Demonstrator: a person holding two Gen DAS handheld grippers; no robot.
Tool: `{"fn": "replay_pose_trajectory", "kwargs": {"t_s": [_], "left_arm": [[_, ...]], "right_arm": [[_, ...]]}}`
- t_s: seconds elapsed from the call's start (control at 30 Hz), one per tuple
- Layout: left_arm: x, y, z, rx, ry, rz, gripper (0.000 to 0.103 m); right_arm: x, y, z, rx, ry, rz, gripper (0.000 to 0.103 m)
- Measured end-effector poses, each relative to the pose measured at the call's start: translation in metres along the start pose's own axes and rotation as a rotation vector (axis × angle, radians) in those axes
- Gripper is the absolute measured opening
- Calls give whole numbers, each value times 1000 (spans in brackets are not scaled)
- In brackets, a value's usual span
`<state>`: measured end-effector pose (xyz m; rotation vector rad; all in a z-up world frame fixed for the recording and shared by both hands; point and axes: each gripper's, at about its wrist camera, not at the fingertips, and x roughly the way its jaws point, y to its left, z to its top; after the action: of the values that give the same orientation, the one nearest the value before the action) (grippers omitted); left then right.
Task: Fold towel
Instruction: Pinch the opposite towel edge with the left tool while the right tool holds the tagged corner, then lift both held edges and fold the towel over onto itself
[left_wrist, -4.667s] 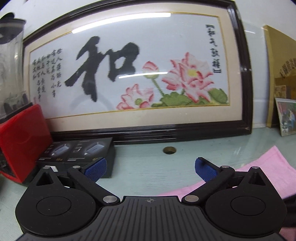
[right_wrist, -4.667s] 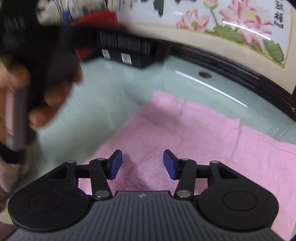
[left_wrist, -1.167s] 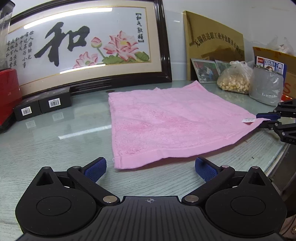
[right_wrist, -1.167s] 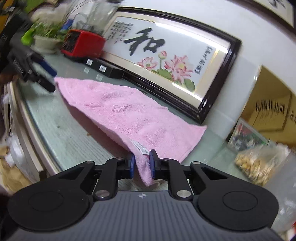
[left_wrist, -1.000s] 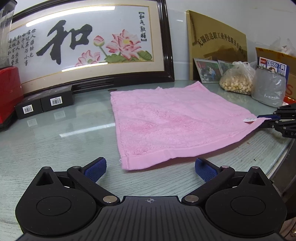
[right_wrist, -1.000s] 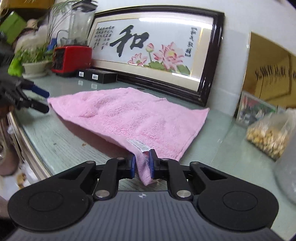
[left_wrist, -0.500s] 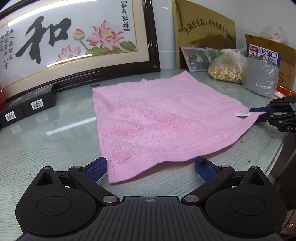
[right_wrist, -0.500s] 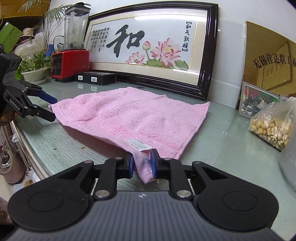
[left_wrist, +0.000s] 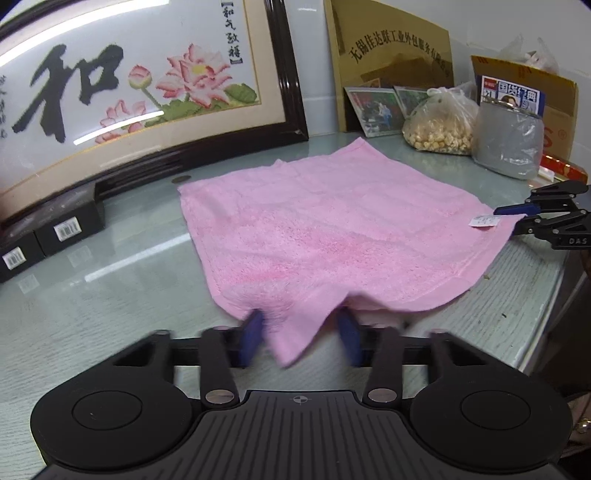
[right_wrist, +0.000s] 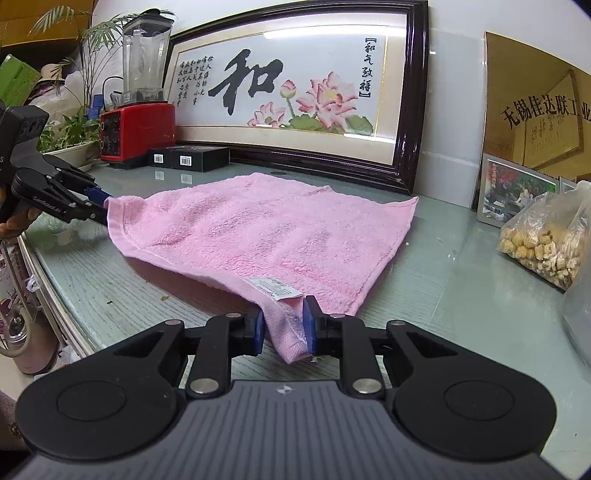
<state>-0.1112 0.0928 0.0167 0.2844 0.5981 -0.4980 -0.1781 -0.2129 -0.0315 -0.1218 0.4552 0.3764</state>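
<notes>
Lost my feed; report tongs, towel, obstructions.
Left tongs just closing on towel corner. Right tongs pinch tagged corner, just opening slightly. Rest lies flat on table. Nothing blocking.

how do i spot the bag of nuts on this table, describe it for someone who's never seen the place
Start at the big dark-framed lotus picture against the wall, then follow the glass table right, past the pink towel. The clear plastic bag holds pale lumpy pieces, unlike the grey bag beside it.

framed lotus picture (right_wrist: 295, 92) | red blender (right_wrist: 138, 125) | black boxes (right_wrist: 190, 158) | snack bag (left_wrist: 437, 123)
</notes>
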Motion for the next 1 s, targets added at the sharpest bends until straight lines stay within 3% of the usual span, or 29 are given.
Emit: {"fn": "replay_pose_trajectory", "kwargs": {"t_s": [0.1,0.23,0.47,0.87,1.0], "left_arm": [[-1,-15,-4,67,-15,111,8],[-6,-33,-9,112,-34,199,5],[-27,-36,-7,19,-89,248,3],[-58,-59,5,-5,-176,146,2],[-63,-57,14,-39,-216,156,2]], "right_arm": [[0,0,0,6,-1,-4,22],[-1,2,-1,14,-9,-18,22],[-10,7,-3,-3,-39,-70,16],[-36,13,-2,-131,-67,-194,10],[-41,7,12,-145,-90,-215,10]]}}
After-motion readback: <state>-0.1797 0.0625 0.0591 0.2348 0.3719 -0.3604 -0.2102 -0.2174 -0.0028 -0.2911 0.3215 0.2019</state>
